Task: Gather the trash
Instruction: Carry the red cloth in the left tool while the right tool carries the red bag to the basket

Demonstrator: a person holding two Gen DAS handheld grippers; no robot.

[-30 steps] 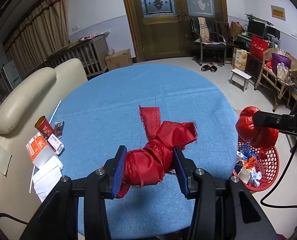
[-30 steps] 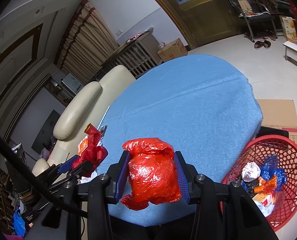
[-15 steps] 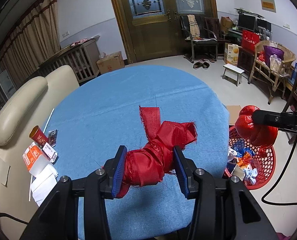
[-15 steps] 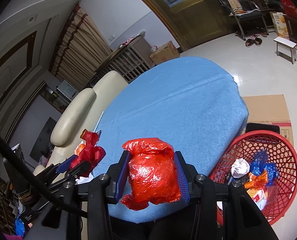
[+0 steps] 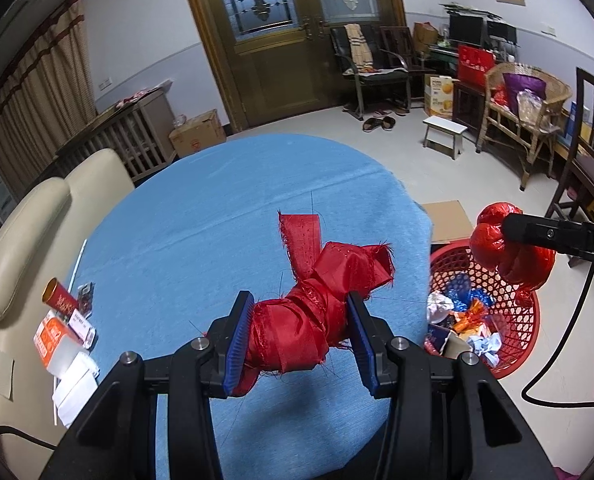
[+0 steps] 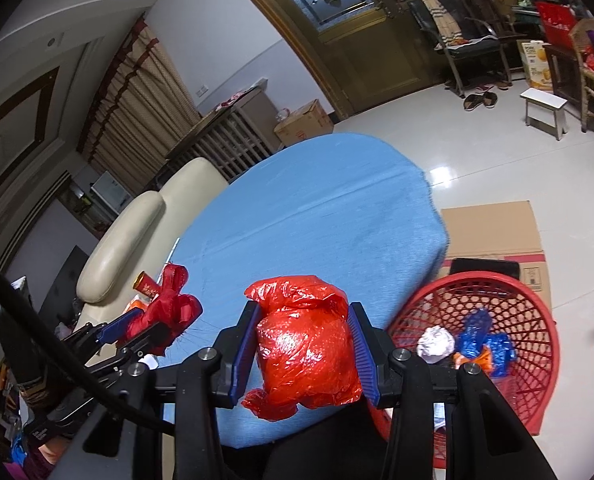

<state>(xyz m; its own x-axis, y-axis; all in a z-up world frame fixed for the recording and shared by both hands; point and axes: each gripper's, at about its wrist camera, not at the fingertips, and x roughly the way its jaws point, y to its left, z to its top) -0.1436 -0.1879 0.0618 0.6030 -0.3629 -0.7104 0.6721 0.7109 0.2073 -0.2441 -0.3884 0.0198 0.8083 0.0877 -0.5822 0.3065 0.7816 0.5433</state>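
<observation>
The left gripper (image 5: pixel 301 336) is clamped on a wad of red ribbon (image 5: pixel 297 328), its blue pads pressing both sides of the bundle, jaws at a middling width set by the wad. A frayed strip of the ribbon sticks up past the fingertips. The wad is held above the near part of the round table (image 5: pixel 217 208) with its blue cloth.

The right gripper (image 6: pixel 305 354) is closed on a crumpled red plastic bag (image 6: pixel 307 344), which bulges above and below the pads. It is held over the near right edge of the table, just left of the red basket (image 6: pixel 537 344). In the left wrist view the bag (image 5: pixel 509 248) hangs above the basket (image 5: pixel 525 320).

The basket stands on the floor against the right side of the table. It holds a crumpled white ball (image 6: pixel 435 342), blue wrappers (image 6: pixel 483 334) and orange scraps. Just beyond it flat cardboard (image 6: pixel 493 228) lies on the floor.

On the near left edge of the table sit a red paper cup (image 5: pixel 59 298) on its side, an orange box (image 5: pixel 51 336) and white paper (image 5: pixel 75 388). A cream sofa (image 5: pixel 25 224) runs along the left. Farther off are a wooden double door (image 5: pixel 289 36), chairs and a small white stool (image 5: pixel 445 136).
</observation>
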